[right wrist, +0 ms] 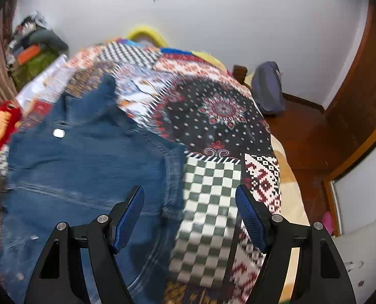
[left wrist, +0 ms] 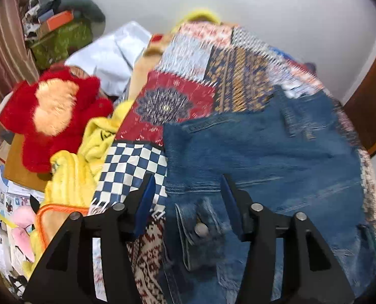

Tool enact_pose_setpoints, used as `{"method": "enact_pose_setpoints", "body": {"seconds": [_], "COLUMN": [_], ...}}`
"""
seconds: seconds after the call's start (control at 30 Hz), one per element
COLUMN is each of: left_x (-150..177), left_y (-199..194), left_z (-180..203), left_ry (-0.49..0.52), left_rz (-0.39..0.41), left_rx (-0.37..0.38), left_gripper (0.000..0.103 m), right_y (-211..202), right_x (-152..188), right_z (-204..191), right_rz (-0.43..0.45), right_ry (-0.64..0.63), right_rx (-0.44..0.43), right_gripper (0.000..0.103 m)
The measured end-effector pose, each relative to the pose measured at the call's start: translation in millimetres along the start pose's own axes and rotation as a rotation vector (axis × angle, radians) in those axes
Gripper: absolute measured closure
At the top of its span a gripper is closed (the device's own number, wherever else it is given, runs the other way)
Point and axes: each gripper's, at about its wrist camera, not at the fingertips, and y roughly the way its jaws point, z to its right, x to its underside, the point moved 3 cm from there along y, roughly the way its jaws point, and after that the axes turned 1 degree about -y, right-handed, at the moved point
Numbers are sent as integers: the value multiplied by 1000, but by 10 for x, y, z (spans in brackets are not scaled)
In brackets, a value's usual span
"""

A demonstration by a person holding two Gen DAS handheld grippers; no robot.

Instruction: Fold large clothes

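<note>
A blue denim jacket (left wrist: 264, 152) lies spread on a patchwork bedspread (left wrist: 188, 81). In the left wrist view my left gripper (left wrist: 188, 187) hovers open above the jacket's near left edge, where a buttoned cuff tab (left wrist: 200, 228) shows; nothing is between its blue pads. In the right wrist view the jacket (right wrist: 86, 162) fills the left half, a metal button (right wrist: 59, 133) near its collar. My right gripper (right wrist: 190, 197) stands open over the jacket's right edge and the checked patch of the bedspread (right wrist: 213, 116), holding nothing.
Left of the bed lie a red and orange plush toy (left wrist: 53, 109), a yellow towel (left wrist: 86, 157) and a white pillow (left wrist: 109, 58). A grey backpack (right wrist: 267, 86) leans on the wall at the far right. Wooden floor (right wrist: 307, 136) and a door (right wrist: 360, 81) border the bed.
</note>
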Motion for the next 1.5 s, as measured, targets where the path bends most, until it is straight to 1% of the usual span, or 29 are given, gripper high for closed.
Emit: {"method": "enact_pose_setpoints", "body": {"seconds": [0.13, 0.2, 0.27, 0.37, 0.43, 0.47, 0.5, 0.57, 0.63, 0.77, 0.87, 0.97, 1.13, 1.23, 1.27, 1.37, 1.4, 1.43, 1.47, 1.5], "left_x": [67, 106, 181, 314, 472, 551, 638, 792, 972, 1300, 1480, 1681, 2180, 2446, 2536, 2702, 2720, 2740, 2745, 2751], "left_y": [-496, -691, -893, -1096, -1240, -1301, -1359, -1439, -1494, -1509, -1397, -1209, -831, -674, -626, -561, -566, -562, -561, -559], "left_z": [37, 51, 68, 89, 92, 92, 95, 96, 78, 1, -107, -258, -474, -509, -509, -458, -444, -445, -419, -401], "left_ry": [2, 11, 26, 31, 31, 37, 45, 59, 70, 57, 30, -36, -176, -239, -266, -319, -326, -330, -336, -349], "left_rz": [76, 107, 140, 156, 165, 171, 179, 184, 175, 143, 96, 32, -111, -182, -204, -232, -225, -214, -207, -214], "left_rx": [40, 44, 28, 45, 60, 61, 59, 57, 62, 87, 88, 93, 150, 190, 214, 286, 299, 308, 341, 380], "left_gripper": [43, 37, 36, 33, 22, 19, 15, 11, 7, 5, 5, 5, 5, 5, 5, 6, 6, 8, 13, 29], "right_y": [-498, -720, -966, -1253, -1404, -1466, -1544, -1641, -1728, -1836, -1852, -1773, -1529, -1370, -1319, -1237, -1222, -1207, -1202, -1212], "right_x": [56, 97, 189, 338, 454, 506, 590, 713, 873, 1158, 1383, 1578, 1974, 2182, 2257, 2414, 2434, 2464, 2486, 2497], "right_z": [-101, -163, -257, -411, -491, -524, -562, -606, -633, -640, -606, -551, -464, -410, -389, -370, -381, -399, -424, -441], "right_rz": [58, 85, 113, 138, 143, 144, 143, 144, 141, 134, 113, 79, -22, -89, -111, -142, -146, -150, -143, -131], "right_ry": [13, 12, 0, -31, -40, -38, -31, -19, -11, 1, 22, 62, 157, 224, 255, 321, 325, 319, 304, 295], "right_rx": [-46, -67, -94, -117, -140, -154, -173, -197, -201, -187, -195, -210, -248, -272, -281, -326, -338, -353, -349, -340], "right_gripper": [30, 28, 22, 19, 16, 12, 11, 10, 10, 10, 10, 10, 10, 10, 10, 10, 10, 11, 13, 15]}}
